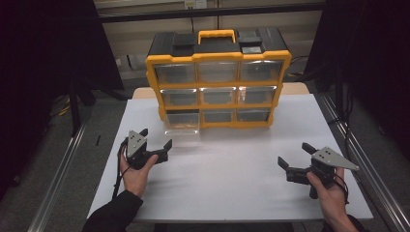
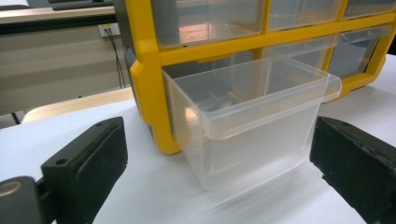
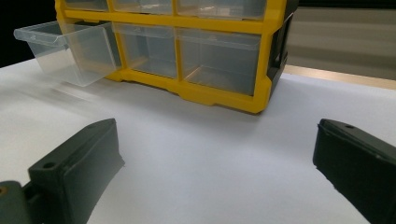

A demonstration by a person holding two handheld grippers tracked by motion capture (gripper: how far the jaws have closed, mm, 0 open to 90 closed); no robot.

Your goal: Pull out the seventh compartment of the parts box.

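Below the cabinet, clear drawer lengthwise toward left hand-held gripper

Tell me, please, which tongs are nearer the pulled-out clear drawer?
Left. The left tongs sit open just before the clear drawer; the right tongs rest far off to its right.

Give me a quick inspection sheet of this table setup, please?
Surface: white table, bare in front.
Job's things: yellow drawer cabinet; its bottom-left clear drawer is pulled out.
Clutter: nothing seen.
Grippers: left gripper open, facing the drawer, not touching it; right gripper open, empty.
Cables: black cable trails from the left gripper.
Surroundings: dark curtains either side, metal rail at the left.
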